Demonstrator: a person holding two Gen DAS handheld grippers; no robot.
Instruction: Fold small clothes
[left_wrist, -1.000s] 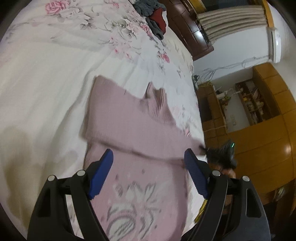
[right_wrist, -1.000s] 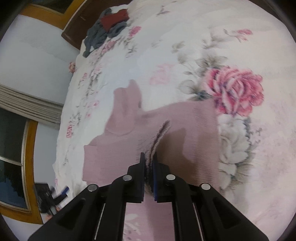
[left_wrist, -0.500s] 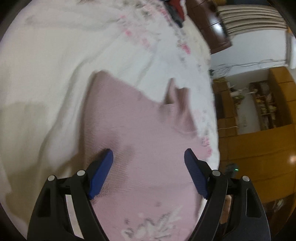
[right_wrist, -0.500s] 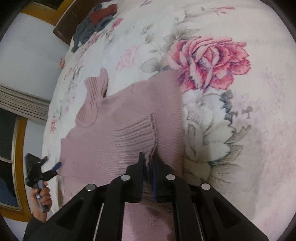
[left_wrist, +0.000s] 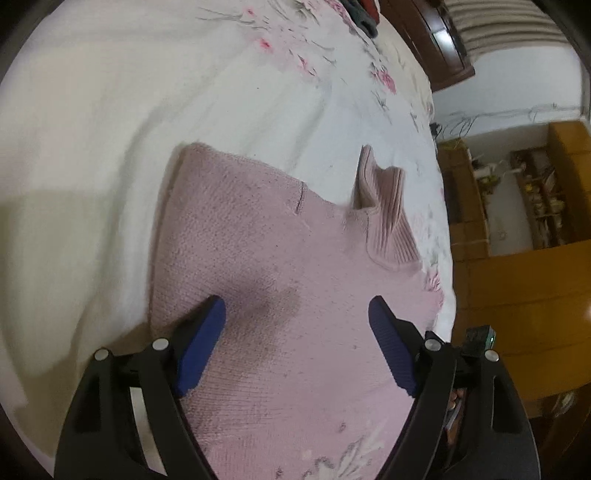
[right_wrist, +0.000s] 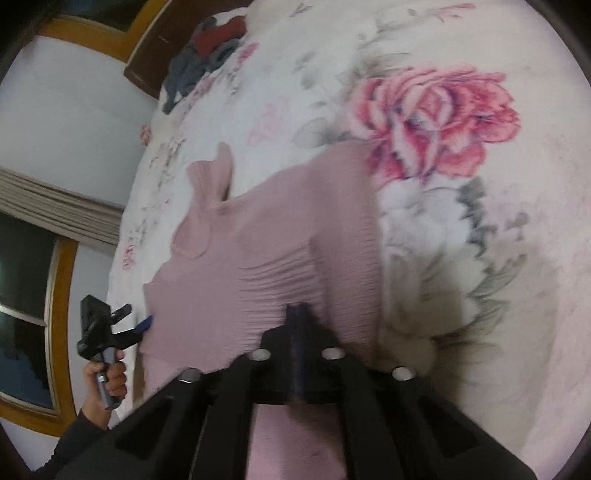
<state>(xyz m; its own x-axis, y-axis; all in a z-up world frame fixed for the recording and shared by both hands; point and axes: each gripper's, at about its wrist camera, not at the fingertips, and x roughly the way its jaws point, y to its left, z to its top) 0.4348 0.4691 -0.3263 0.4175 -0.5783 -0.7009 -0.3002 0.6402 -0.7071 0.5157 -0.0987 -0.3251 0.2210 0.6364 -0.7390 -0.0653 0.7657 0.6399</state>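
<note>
Floral bedsheet (right_wrist: 424, 122) under pink sweater (left_wrist: 280, 258), centre frame. Sleeve now carried across the chest since a second ago: first fold nearly laid. Right gripper (right_wrist: 297, 317) fingers clenched on ribbed cuff (right_wrist: 273, 291); left gripper (left_wrist: 295, 325) fingers spread, empty.

— Any writing, label or number to read here?
— None. The pink sweater (left_wrist: 295, 280) carries only a pale flower design, the bedsheet (right_wrist: 461, 184) only printed roses, and nothing on the far shelves (left_wrist: 535, 199) is legible.
</note>
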